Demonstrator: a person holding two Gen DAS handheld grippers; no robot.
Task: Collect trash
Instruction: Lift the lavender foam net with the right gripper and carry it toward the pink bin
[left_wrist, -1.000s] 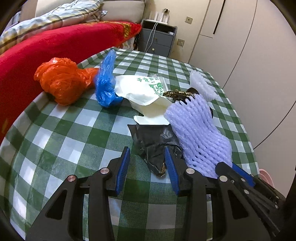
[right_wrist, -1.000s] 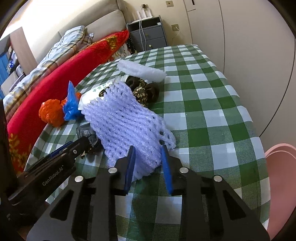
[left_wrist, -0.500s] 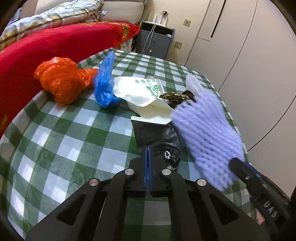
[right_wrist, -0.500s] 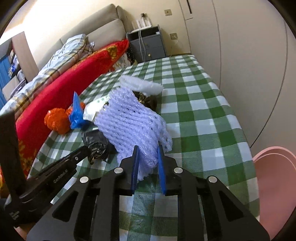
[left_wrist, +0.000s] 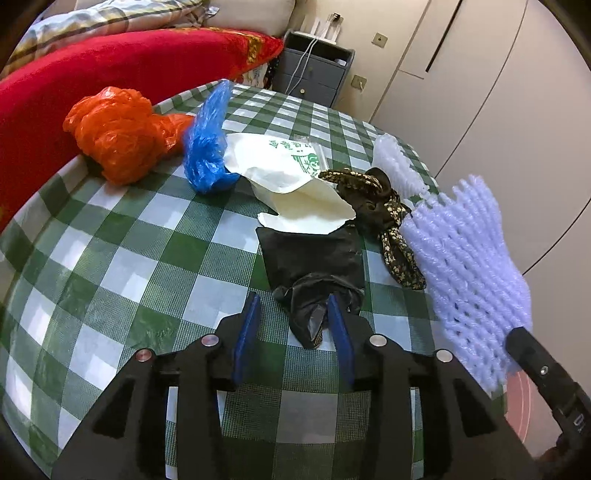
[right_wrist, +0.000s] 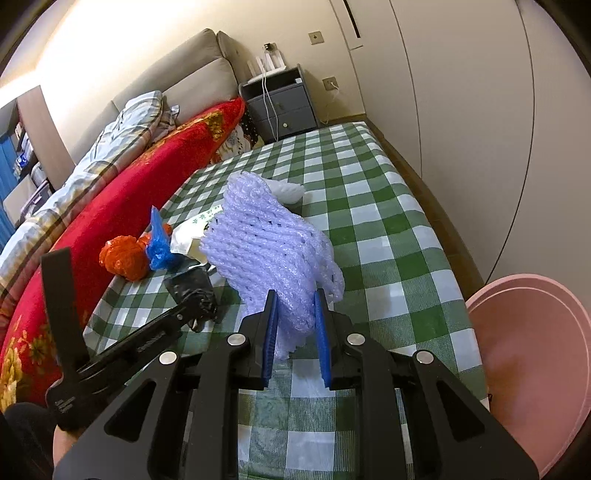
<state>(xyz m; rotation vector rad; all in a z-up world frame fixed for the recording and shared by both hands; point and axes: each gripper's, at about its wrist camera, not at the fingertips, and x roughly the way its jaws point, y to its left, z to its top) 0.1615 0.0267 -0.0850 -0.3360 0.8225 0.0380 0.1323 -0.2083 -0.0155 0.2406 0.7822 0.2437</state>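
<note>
My right gripper (right_wrist: 295, 295) is shut on the lower edge of a purple foam net (right_wrist: 266, 251) and holds it raised above the table. In the left wrist view the net (left_wrist: 469, 266) hangs at the right. My left gripper (left_wrist: 293, 299) is low over the table and its jaws are opening. The crumpled tip of a black plastic bag (left_wrist: 314, 258) lies between them, near the right pad, and is not pinched. Further back lie an orange bag (left_wrist: 118, 136), a blue bag (left_wrist: 207, 147), a white paper bag (left_wrist: 291, 173), a dark patterned cloth (left_wrist: 373, 199) and a white foam net (left_wrist: 395, 162).
The table wears a green checked cloth (left_wrist: 110, 258). A pink basin (right_wrist: 535, 362) stands below the table's right edge. A sofa with a red blanket (left_wrist: 55, 85) runs along the left side. A grey nightstand (left_wrist: 314, 74) stands behind the table, a wall of cupboards to the right.
The right gripper closed on the purple foam net and lifted it off the table. The left jaws shut completely half a second ago and now stand apart again by the black bag.
</note>
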